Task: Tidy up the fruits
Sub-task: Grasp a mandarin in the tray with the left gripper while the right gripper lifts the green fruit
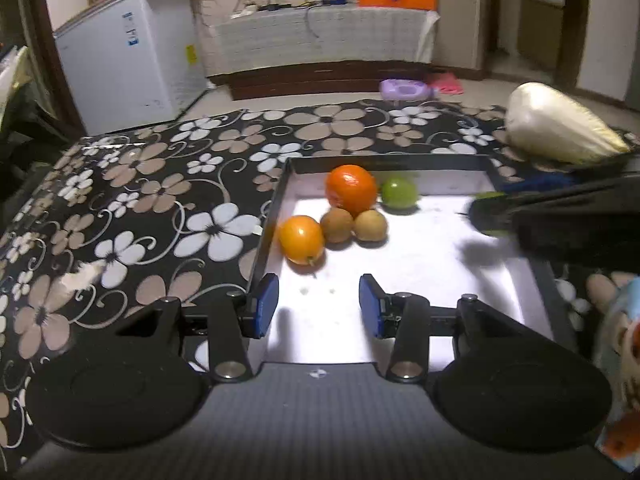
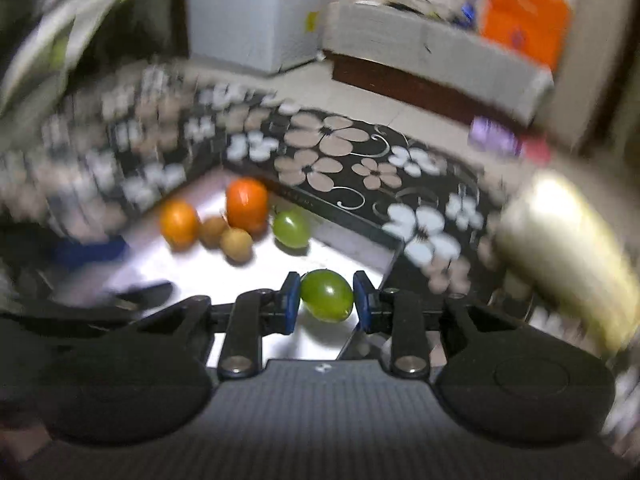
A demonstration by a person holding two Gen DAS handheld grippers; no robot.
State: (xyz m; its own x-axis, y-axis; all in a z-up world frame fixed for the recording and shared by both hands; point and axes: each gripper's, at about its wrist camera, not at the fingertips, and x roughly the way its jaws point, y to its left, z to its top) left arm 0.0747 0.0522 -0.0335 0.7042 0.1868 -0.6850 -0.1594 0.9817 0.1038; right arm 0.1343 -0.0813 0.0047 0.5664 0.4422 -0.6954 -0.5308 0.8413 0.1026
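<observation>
A black-rimmed white tray (image 1: 276, 208) holds a large orange (image 1: 351, 189), a smaller orange (image 1: 301, 239), two brown fruits (image 1: 337, 224) and a green fruit (image 1: 398, 193), clustered at its far left. My left gripper (image 1: 319, 306) stands open over the tray's near part, with nothing between its blue pads. My right gripper (image 2: 325, 300) is shut on a second green fruit (image 2: 327, 295) above the tray's right part (image 2: 352, 248). In the left wrist view the right gripper (image 1: 488, 214) comes in blurred from the right.
A pale cabbage (image 1: 560, 128) lies on the flowered tablecloth (image 1: 160, 200) beyond the tray's right corner. A person's hand and patterned sleeve (image 1: 616, 320) show at the right edge. Past the table stand a white freezer (image 1: 128, 68) and a covered bench (image 1: 320, 36).
</observation>
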